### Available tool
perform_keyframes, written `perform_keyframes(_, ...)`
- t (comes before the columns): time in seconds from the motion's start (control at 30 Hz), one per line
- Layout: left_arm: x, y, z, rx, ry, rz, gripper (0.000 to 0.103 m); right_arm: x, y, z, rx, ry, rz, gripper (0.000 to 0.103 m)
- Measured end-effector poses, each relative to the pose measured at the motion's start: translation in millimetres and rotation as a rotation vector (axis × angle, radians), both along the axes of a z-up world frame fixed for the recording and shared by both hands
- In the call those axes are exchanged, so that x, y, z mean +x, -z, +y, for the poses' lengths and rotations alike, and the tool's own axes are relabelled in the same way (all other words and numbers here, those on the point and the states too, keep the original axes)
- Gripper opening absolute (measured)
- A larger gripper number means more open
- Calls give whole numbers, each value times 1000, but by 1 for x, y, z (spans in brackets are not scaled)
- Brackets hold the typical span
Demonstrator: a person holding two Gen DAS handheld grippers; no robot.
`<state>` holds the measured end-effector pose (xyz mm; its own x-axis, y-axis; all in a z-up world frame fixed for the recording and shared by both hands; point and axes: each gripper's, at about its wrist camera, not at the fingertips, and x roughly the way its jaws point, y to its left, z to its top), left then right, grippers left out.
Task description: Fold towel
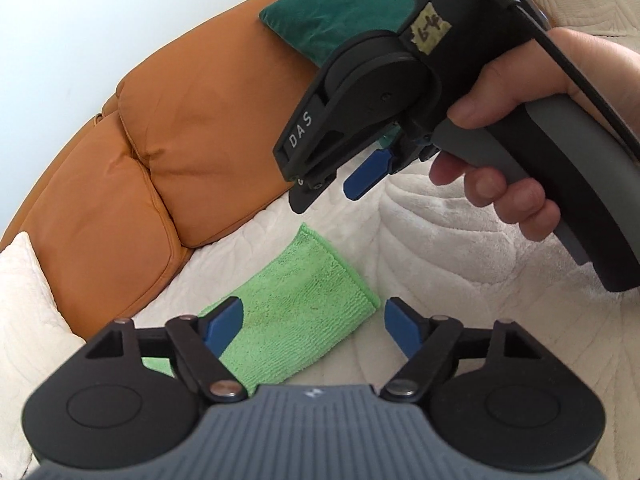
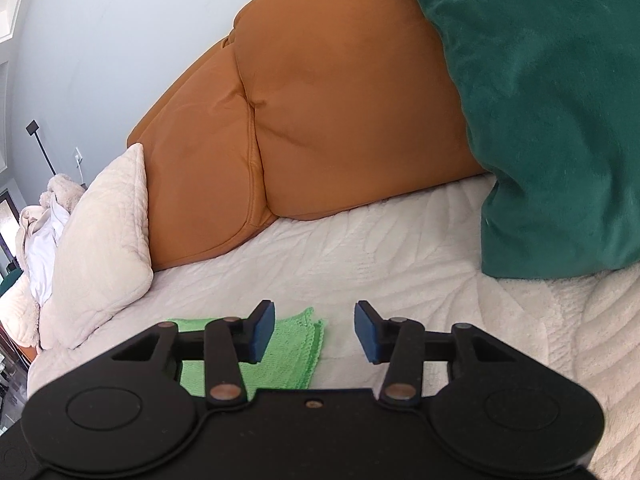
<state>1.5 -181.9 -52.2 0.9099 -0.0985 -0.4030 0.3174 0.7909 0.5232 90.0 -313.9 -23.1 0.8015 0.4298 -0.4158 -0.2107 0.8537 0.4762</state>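
towel: a green microfibre towel (image 1: 304,308) lies folded into a narrow rectangle on the cream bed cover (image 1: 460,248), in the lower middle of the left wrist view; in the right wrist view it (image 2: 292,348) sits low and left of centre, with stacked layered edges showing at its right side.
left gripper: the left gripper (image 1: 314,330) fills the bottom of its own view, released, blue pads spread wide; its left pad overlaps the towel in the picture, its right pad sits over bare cover. whether it touches the cloth cannot be told.
right gripper: the right gripper (image 2: 315,332) is spread apart in its own view, holding nothing; its left pad is over the towel's right edge, its right pad over the cover. in the left wrist view it (image 1: 340,186) appears in the upper right of the frame, above the towel and apart from it, one blue pad plainly seen.
right hand: a bare hand (image 1: 532,128) wraps the grey handle at the right edge.
surroundings: orange cushions (image 2: 320,120) in the upper middle, a dark green pillow (image 2: 540,100) upper right, a cream quilted pillow (image 2: 104,248) at left.
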Motion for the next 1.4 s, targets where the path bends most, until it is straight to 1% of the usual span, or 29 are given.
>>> perform_keyframes(0.1, 1, 3, -3, 3, 2, -2, 80, 0, 2, -3, 20, -9, 3, 43)
perform_keyframes(0.17, 2, 4, -4, 0, 7, 0, 78, 1, 4, -6, 32, -17, 6, 43)
perform_keyframes(0.3, 5, 7, -8, 28, 13, -18, 78, 3, 10, -12, 65, -13, 25, 43)
perform_keyframes(0.4, 6, 8, -9, 30, 12, -22, 78, 4, 12, -15, 80, -9, 31, 43)
perform_keyframes(0.8, 11, 8, -7, 20, 5, -7, 78, 7, 13, -12, 84, -20, 33, 43)
perform_keyframes(1.17, 15, 8, -2, 4, -6, 7, 78, 10, 22, -16, 91, -12, 49, 43)
perform_keyframes(1.33, 16, 8, -1, 0, -5, 8, 78, 10, 23, -15, 101, -34, 35, 43)
perform_keyframes(1.4, 16, 7, 2, -19, -5, 13, 78, 6, 22, -15, 92, -47, 3, 43)
